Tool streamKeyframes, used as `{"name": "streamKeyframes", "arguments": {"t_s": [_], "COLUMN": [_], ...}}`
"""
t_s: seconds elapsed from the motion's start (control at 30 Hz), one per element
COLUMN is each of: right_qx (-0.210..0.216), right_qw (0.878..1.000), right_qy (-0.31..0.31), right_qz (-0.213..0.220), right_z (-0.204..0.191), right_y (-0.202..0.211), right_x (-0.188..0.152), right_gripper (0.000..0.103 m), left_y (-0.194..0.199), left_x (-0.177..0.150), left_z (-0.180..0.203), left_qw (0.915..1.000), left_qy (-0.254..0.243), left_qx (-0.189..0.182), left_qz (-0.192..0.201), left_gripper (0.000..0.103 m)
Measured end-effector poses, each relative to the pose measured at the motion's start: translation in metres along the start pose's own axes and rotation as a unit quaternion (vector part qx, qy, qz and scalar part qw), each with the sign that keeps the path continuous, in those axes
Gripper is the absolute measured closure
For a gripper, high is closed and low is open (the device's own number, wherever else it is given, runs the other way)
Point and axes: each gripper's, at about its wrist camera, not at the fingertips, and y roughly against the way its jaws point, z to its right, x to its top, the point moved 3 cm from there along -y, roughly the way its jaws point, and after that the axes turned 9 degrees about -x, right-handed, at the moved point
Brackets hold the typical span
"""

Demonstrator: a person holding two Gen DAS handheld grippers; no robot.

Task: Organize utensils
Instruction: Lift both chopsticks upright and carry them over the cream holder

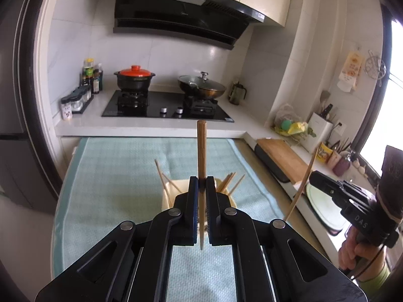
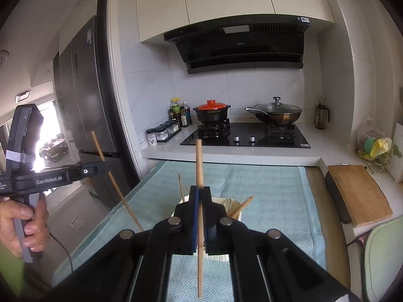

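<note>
My left gripper [image 1: 202, 180] is shut on a brown chopstick [image 1: 201, 148] held upright above a cream holder [image 1: 167, 197] with several chopsticks [image 1: 228, 181] in it. My right gripper [image 2: 200, 188] is shut on a lighter chopstick [image 2: 199, 161], also upright, above the same holder [image 2: 235, 206]. The right gripper also shows at the right of the left wrist view [image 1: 312, 176] with its chopstick [image 1: 301, 188]. The left gripper shows at the left of the right wrist view [image 2: 105, 167] with its chopstick [image 2: 113, 181].
The holder stands on a light blue cloth [image 1: 113, 176] covering a table. Behind is a counter with a gas hob [image 1: 166, 105], a red-lidded pot [image 1: 134, 76], a wok [image 1: 201, 85] and spice jars [image 1: 75, 100]. A wooden cutting board [image 2: 357, 193] lies at the right.
</note>
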Motion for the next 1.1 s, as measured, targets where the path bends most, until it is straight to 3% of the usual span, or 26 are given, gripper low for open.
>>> {"name": "streamKeyframes", "arguments": {"t_s": [0.2, 0.37, 0.53, 0.7, 0.8, 0.93, 1.1], "right_qx": [0.013, 0.031, 0.035, 0.010, -0.005, -0.018, -0.100], "right_qw": [1.000, 0.999, 0.999, 0.992, 0.978, 0.959, 0.942], "right_qy": [-0.005, -0.010, -0.005, -0.037, -0.088, -0.114, -0.145], "right_qz": [0.018, 0.001, -0.035, -0.120, -0.188, -0.258, -0.287], "right_z": [-0.011, -0.012, 0.002, 0.039, 0.073, 0.099, 0.129], "right_y": [-0.038, -0.064, -0.056, -0.060, -0.085, -0.136, -0.181], "right_x": [0.035, 0.034, -0.012, -0.089, -0.131, -0.165, -0.181], "right_gripper": [0.102, 0.102, 0.100, 0.097, 0.070, 0.069, 0.069], "left_y": [-0.044, -0.073, -0.053, -0.014, 0.007, 0.028, 0.048], "left_x": [0.034, 0.032, 0.015, -0.010, -0.030, -0.054, -0.077], "left_z": [-0.015, -0.027, -0.029, -0.033, -0.035, -0.032, -0.026], "left_qw": [0.9999, 0.9999, 1.0000, 0.9999, 0.9999, 0.9999, 0.9998], "left_qy": [-0.004, 0.009, 0.001, -0.001, -0.003, 0.002, 0.004], "left_qx": [0.013, 0.006, -0.004, -0.009, -0.002, 0.000, 0.002], "left_qz": [0.005, -0.009, -0.005, -0.008, -0.011, -0.016, -0.020], "left_gripper": [0.099, 0.099, 0.099, 0.099, 0.099, 0.099, 0.099]}}
